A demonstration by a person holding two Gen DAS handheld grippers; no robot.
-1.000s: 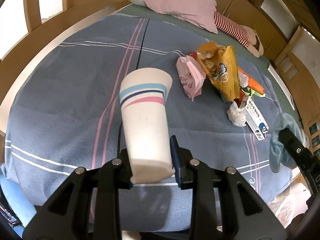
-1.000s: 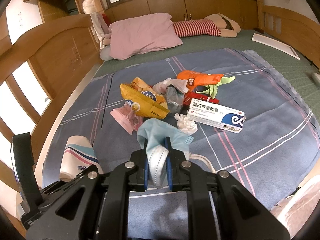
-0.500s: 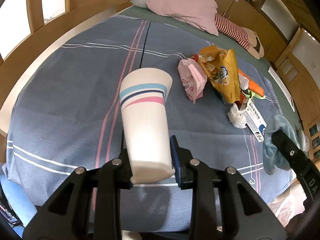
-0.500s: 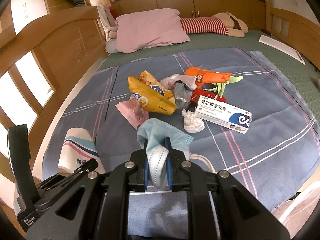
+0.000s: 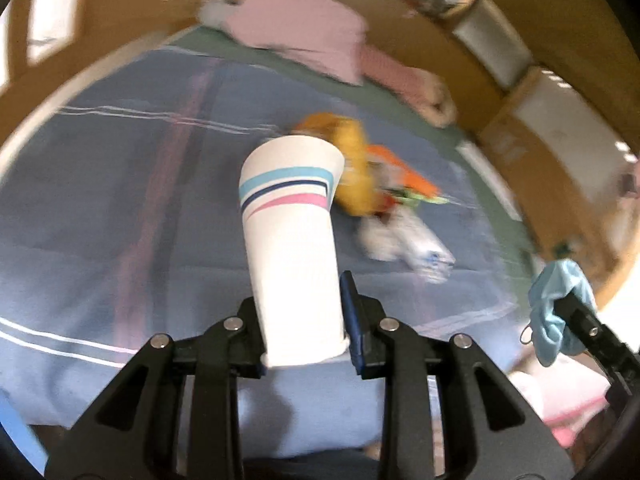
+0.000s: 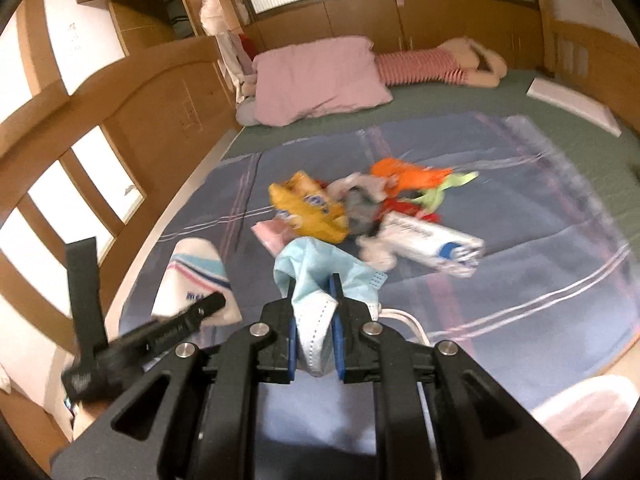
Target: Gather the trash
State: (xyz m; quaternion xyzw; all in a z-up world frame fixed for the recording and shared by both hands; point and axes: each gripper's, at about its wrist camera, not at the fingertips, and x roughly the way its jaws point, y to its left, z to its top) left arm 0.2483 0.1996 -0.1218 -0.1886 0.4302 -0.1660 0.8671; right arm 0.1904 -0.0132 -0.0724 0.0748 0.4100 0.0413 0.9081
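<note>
White paper, banded in light blue, navy and pink, makes up the cup point(image 5: 294, 248) that is pinched near its base between the jaws of the left gripper point(image 5: 304, 328), its open mouth tilted away over the bed. A pale blue face mask point(image 6: 320, 276) is clamped between the jaws of the right gripper point(image 6: 314, 320), which are pressed nearly together on the bunched cloth; a white ear loop point(image 6: 404, 320) is seen trailing to the right of the fingers. In the left wrist view the same mask is seen hanging from the right gripper at the right edge, clear of the bed.

Beneath both grippers a blue blanket point(image 6: 520, 280) with pink and white stripes is spread over the near half of the bed. Towards the middle of it the rest of the trash is heaped: a yellow snack bag point(image 6: 310, 210), a pink wrapper point(image 6: 272, 236) just near of it, an orange wrapper point(image 6: 404, 172), a crumpled white tissue point(image 6: 376, 254) and a white carton point(image 6: 432, 240) lying to the right of the bag. Much of this pile is blurred in the left wrist view.

Farther off, a green sheet point(image 6: 480, 108) is left uncovered, with a pink pillow point(image 6: 320, 80) and a striped soft toy point(image 6: 436, 64) laid across it. The bed is enclosed by wooden panelling point(image 6: 160, 92) on the left and wooden cabinets point(image 6: 360, 16) along the far wall.
</note>
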